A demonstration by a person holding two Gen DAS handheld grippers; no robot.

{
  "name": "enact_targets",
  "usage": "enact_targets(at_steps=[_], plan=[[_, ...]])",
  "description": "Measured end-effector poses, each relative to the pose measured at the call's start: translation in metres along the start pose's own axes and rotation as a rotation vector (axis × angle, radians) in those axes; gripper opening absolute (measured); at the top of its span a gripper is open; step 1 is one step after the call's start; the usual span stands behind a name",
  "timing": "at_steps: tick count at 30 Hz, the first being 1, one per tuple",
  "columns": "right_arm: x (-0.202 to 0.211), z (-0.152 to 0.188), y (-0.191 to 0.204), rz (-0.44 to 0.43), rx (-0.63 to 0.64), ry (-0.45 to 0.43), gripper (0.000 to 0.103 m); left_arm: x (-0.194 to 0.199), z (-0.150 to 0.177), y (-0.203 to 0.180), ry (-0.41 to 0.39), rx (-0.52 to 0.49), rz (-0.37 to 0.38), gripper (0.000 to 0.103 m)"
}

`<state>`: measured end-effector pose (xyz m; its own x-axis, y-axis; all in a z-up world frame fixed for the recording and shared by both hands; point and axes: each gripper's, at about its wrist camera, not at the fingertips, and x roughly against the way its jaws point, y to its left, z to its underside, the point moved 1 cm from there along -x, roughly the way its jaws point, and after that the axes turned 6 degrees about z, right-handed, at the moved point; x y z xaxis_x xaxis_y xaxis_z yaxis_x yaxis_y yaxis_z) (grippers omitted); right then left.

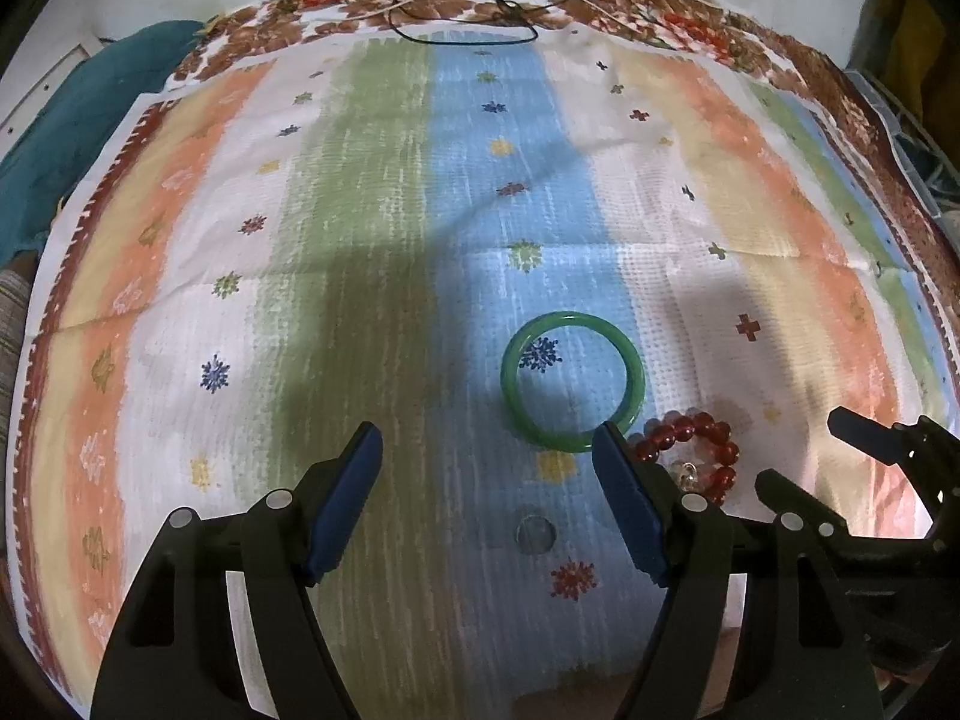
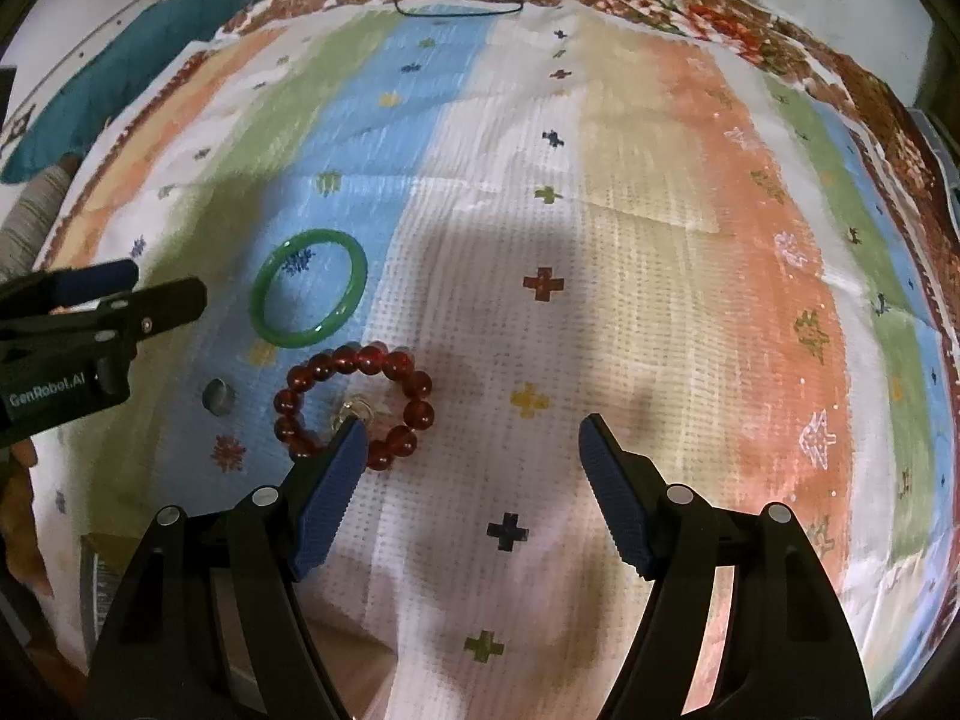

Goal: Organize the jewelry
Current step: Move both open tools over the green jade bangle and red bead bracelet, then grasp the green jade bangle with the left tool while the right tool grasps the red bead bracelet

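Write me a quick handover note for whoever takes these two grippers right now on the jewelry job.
Left gripper: open, empty, hovering over the striped cloth beside the green bangle.
Right gripper: open, empty, just right of the red bead bracelet.
Bangle and bracelet lie flat near each other. A small clear ring sits to the left of the bracelet. Cord necklaces lie at the cloth's far edge.
Done: nothing picked up, as far as the views show.
Left: every piece; no box or tray is in view.

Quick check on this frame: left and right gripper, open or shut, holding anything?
Left gripper: open, holding nothing; green bangle lies just ahead.
Right gripper: open, holding nothing; red bead bracelet lies by its left finger.
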<state>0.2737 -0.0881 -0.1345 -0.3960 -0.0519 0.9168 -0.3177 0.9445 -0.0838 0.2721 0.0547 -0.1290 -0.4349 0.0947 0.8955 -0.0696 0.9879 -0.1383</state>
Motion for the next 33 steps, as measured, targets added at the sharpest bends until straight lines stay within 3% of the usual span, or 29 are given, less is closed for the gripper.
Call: enact_targets(at_steps=[27,33], plan=[[-0.032,-0.013,0.005,0.037,0.049,0.03,0.073,-0.039,-0.02,-0.007,0.048,-0.036,-0.023,0.072],[-0.038,-0.014,0.005,0.037,0.052,0.04,0.073,-0.044,-0.025,-0.004,0.053,-0.027,-0.015,0.064]])
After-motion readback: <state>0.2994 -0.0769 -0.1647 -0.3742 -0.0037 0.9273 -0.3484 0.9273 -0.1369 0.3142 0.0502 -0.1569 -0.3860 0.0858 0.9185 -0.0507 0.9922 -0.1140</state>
